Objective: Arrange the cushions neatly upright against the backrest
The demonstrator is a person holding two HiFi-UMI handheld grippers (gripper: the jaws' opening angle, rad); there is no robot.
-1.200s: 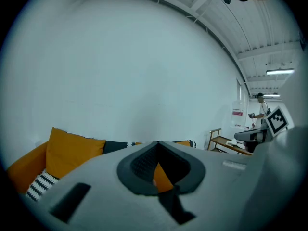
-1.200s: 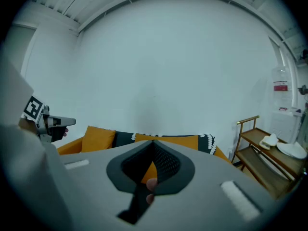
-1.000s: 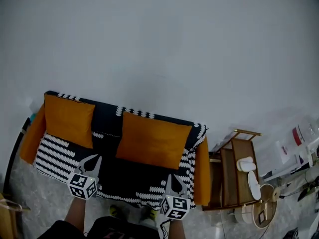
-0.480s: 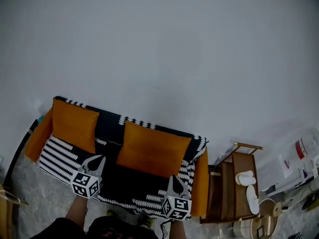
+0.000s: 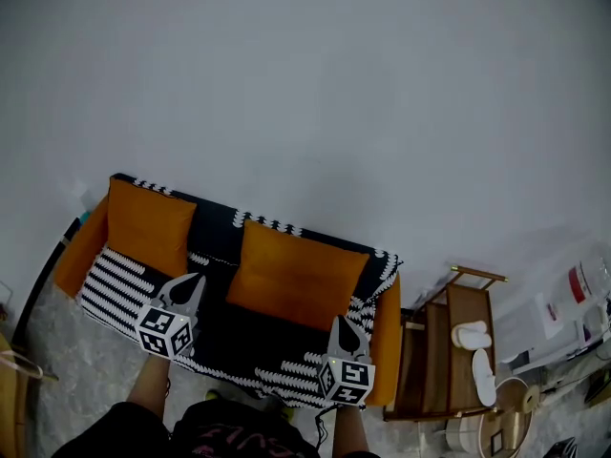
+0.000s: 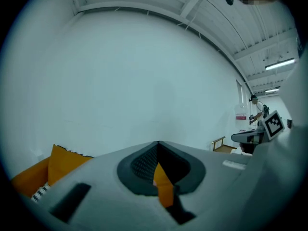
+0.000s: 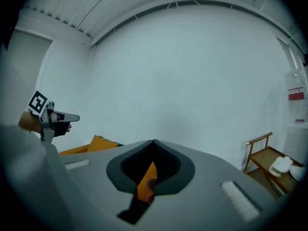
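Leaning on the backrest at the far left of the sofa (image 5: 107, 289), the left cushion (image 5: 148, 225) stands upright. The left gripper (image 5: 191, 282) hangs above the near seat edge, jaws pressed together on nothing. The right cushion (image 5: 296, 273), wider, also rests upright against the backrest, near the middle. The right gripper (image 5: 341, 324) is likewise closed and empty, near the right armrest (image 5: 386, 343). Both cushions look soft and light, likely to sag if pinched mid-face; a top corner or seam seems the better hold. Nothing blocks the reach. A wooden rack (image 5: 449, 322) carrying white slippers (image 5: 474, 340) stands just beside the sofa's right end, apart from the cushions.
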